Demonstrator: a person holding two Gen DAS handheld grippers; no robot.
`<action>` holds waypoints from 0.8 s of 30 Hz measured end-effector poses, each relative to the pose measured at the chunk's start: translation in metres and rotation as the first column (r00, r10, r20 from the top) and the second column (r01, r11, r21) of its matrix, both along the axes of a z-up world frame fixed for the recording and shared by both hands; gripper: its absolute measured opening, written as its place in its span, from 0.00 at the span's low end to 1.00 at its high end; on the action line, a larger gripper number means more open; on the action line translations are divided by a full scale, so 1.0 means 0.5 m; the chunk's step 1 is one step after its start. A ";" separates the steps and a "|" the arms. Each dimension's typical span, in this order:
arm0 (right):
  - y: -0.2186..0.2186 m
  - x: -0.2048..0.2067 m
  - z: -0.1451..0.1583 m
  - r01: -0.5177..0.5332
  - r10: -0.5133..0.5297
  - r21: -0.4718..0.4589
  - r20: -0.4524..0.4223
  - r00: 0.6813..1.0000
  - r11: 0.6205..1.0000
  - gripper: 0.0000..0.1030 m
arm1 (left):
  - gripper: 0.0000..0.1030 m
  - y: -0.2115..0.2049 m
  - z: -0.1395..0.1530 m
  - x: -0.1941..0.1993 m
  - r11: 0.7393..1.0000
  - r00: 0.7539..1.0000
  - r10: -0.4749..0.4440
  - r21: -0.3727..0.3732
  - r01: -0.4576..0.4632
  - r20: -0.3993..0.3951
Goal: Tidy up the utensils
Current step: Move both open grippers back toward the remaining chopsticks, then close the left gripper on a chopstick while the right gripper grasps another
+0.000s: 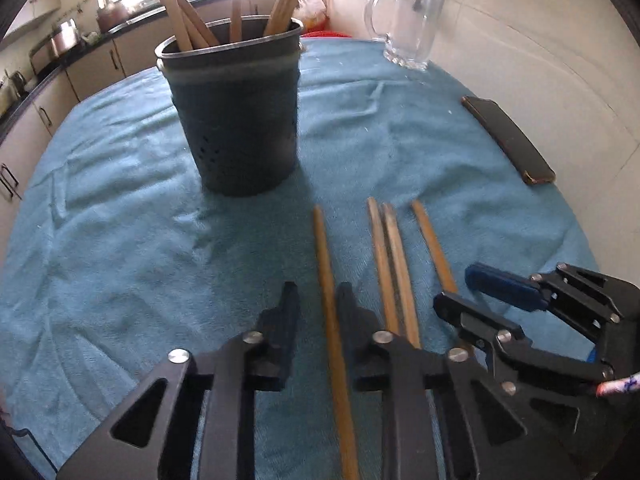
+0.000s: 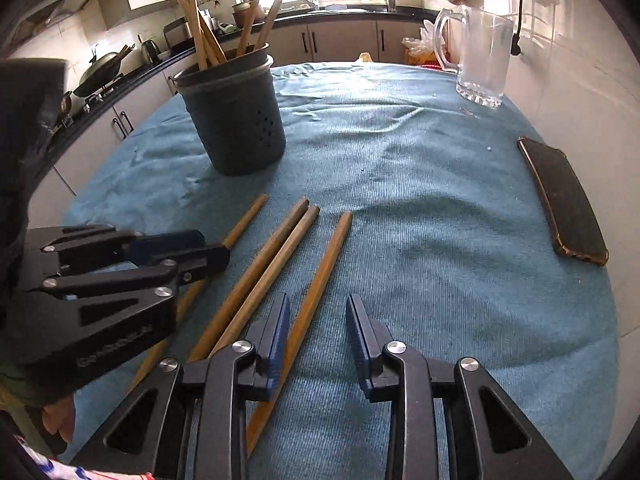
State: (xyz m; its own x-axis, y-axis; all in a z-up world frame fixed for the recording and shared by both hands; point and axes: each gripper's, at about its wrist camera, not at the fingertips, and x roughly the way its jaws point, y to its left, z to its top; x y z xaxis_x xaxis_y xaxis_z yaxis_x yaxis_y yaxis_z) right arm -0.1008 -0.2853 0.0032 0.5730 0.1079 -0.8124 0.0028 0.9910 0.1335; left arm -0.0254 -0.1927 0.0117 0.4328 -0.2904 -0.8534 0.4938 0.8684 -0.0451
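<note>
Several wooden sticks lie side by side on a blue towel (image 1: 120,220). A dark perforated holder (image 1: 236,120) (image 2: 236,120) stands behind them with more sticks upright in it. My left gripper (image 1: 318,300) (image 2: 214,246) is down over the leftmost stick (image 1: 326,264) (image 2: 248,216). The stick runs between its fingers with a gap still showing, so the gripper is open. My right gripper (image 2: 318,312) (image 1: 456,286) is open over the rightmost stick (image 2: 328,256) (image 1: 430,236). That stick passes just inside its left finger (image 2: 276,332).
A glass mug (image 1: 412,28) (image 2: 480,60) stands at the far right of the towel. A dark phone (image 1: 508,140) (image 2: 564,200) lies near the right edge, beside a tiled wall. Kitchen counters with pots run behind and to the left.
</note>
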 end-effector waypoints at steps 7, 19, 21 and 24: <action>-0.007 0.003 0.003 0.005 -0.004 0.025 -0.043 0.999 1.000 0.10 | 0.06 0.044 0.001 0.001 0.997 0.995 0.074 -0.030 -0.076 -0.066; -0.014 0.002 0.007 -0.008 0.006 -0.025 -0.110 0.994 1.000 0.14 | 0.23 0.091 0.025 -0.002 0.998 0.993 0.066 0.008 -0.066 -0.098; -0.015 0.017 0.007 -0.009 0.004 -0.037 -0.119 0.993 0.999 0.14 | 0.24 0.078 0.021 0.012 0.998 0.993 0.054 0.023 -0.052 -0.107; -0.015 0.043 0.007 -0.003 -0.004 -0.054 -0.139 0.990 0.999 0.14 | 0.24 0.068 0.015 0.028 0.998 0.993 0.055 0.042 -0.051 -0.108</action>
